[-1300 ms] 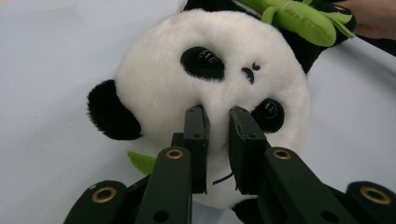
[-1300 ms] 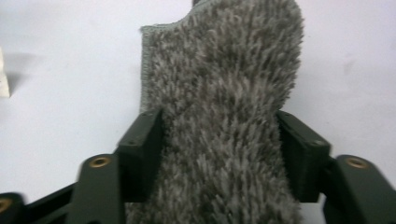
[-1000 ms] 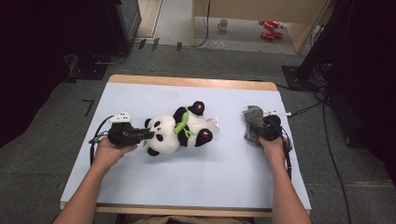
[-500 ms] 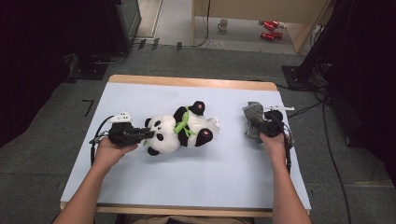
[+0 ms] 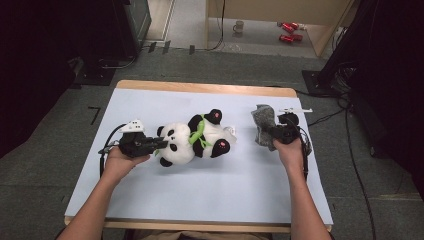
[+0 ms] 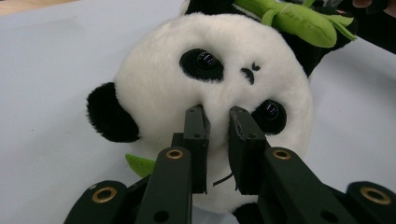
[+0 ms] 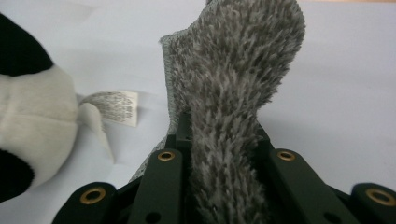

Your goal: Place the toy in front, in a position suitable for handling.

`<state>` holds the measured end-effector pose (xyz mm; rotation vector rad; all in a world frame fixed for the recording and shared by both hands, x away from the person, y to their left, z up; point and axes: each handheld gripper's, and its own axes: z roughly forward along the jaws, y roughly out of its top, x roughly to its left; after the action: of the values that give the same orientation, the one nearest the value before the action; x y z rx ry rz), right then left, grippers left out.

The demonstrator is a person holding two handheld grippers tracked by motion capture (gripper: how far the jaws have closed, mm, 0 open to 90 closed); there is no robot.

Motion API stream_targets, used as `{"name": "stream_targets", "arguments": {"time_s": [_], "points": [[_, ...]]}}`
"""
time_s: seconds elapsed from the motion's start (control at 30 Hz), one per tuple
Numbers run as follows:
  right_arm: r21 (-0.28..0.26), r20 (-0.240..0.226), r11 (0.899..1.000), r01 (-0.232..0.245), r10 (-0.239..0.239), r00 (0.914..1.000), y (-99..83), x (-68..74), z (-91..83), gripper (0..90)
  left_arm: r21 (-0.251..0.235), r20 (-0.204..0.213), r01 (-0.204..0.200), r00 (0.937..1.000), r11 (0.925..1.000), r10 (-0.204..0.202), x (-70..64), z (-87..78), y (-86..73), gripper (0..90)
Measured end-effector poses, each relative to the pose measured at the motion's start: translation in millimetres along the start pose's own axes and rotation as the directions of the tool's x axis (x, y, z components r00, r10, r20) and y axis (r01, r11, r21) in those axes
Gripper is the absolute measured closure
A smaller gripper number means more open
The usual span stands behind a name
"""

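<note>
Label (image 7: 114, 107) of the panda (image 5: 192, 140) shows in the right gripper view; left gripper (image 6: 217, 126) pinches its muzzle, right gripper (image 7: 219, 140) clamps the grey cloth (image 7: 233, 84) near the table's (image 5: 150, 200) right edge.

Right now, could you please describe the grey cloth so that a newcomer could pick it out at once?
On the pale blue table, look right of the panda, toward the far right corner. The cloth is the fuzzy grey piece pinched in the right claw. Unlike the black-and-white panda, it is flat, plain grey and shaggy.

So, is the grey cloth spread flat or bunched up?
Bunched up: the grey cloth rises in a fold between the right gripper's jaws.
</note>
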<state>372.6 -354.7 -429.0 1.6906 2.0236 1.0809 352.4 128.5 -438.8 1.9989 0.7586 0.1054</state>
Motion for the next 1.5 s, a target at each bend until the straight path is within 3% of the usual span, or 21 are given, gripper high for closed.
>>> {"name": "stream_targets", "arguments": {"time_s": [0.17, 0.5, 0.7, 0.93, 1.17, 1.5], "points": [[-0.002, -0.01, 0.999, 0.034, -0.034, 0.9994, 2.0, 8.9, -2.5, 74.9, -0.006, 0.002, -0.001, 1.0, 1.0, 0.001, 0.2, 1.3, 0.9, 78.9], [0.01, -0.037, 1.0, 0.025, -0.025, 0.999, 10.2, 26.0, -10.9, 75.0, -0.01, 0.0, -0.003, 1.0, 0.9999, 0.003, 1.0, 4.6, 1.8, 79.0], [-0.001, -0.069, 0.999, 0.053, -0.053, 0.9962, 15.6, 39.7, -16.5, 74.9, -0.008, -0.004, -0.007, 1.0, 0.9999, 0.007, 0.9, 4.8, 1.6, 79.0], [-0.037, -0.102, 0.994, 0.105, -0.108, 0.9889, 20.5, 55.9, -21.9, 75.0, -0.008, -0.004, -0.004, 1.0, 1.0, 0.004, 1.1, 4.9, 1.5, 78.9], [-0.026, -0.126, 0.986, 0.163, -0.165, 0.9782, 30.5, 76.0, -22.6, 74.9, -0.008, -0.011, -0.005, 0.9999, 1.0, 0.005, 0.5, 4.6, 0.3, 78.5], [-0.019, -0.187, 0.982, 0.187, -0.187, 0.9645, 41.6, 97.8, -20.5, 74.7, -0.009, -0.022, 0.006, 0.9997, 0.9999, -0.006, -0.2, 4.2, -0.2, 76.1]]}}
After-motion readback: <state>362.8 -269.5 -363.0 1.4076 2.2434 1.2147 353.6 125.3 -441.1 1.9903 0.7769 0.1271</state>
